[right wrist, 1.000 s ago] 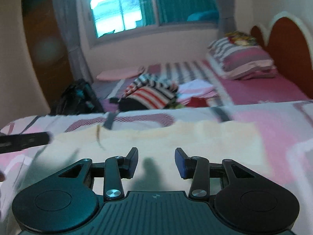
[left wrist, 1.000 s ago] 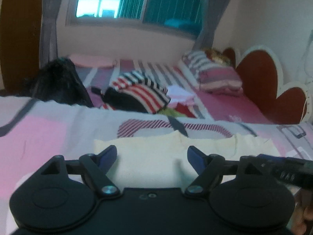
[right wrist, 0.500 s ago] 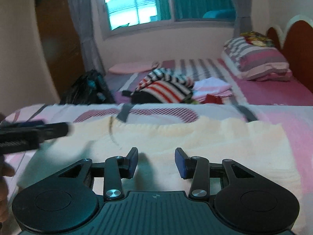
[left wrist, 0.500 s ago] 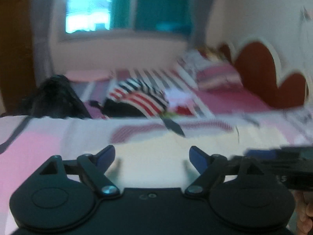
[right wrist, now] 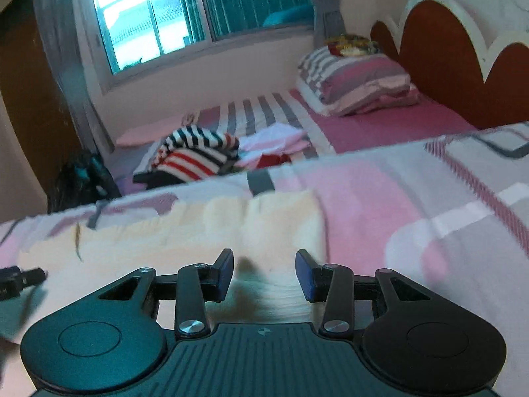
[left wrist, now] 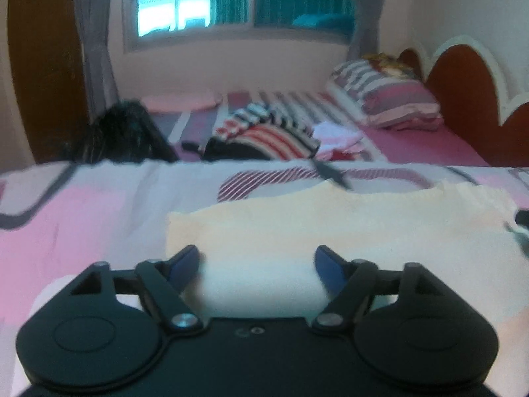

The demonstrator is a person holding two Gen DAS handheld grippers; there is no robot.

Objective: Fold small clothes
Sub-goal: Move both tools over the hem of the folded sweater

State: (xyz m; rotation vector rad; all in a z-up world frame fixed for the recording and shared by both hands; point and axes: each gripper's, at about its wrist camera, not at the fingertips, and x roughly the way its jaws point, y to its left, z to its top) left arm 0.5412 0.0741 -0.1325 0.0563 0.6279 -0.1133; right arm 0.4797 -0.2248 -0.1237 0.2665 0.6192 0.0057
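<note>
A cream knitted garment (left wrist: 330, 225) lies flat on the pink and grey patterned bedspread (left wrist: 82, 225). My left gripper (left wrist: 258, 259) hovers low over the garment's near left part. Its jaws are closing, with cloth showing in the wide gap and neither pad pressing on it. In the right wrist view the same garment (right wrist: 198, 231) spreads to the left. My right gripper (right wrist: 265, 266) is open over the garment's near right corner, with nothing gripped. The left gripper's tip (right wrist: 20, 279) shows at the left edge of that view.
Beyond the bedspread's far edge lie a pile of striped clothes (left wrist: 264, 132) and some folded white and red pieces (right wrist: 274, 149). A striped pillow (left wrist: 383, 99) leans by the red headboard (left wrist: 469, 92). A black bag (left wrist: 122, 135) sits at the far left under the window (left wrist: 172, 0).
My right gripper has slid right to the garment's right edge and now barely shows in the left wrist view. My left gripper has shifted toward the garment's left edge.
</note>
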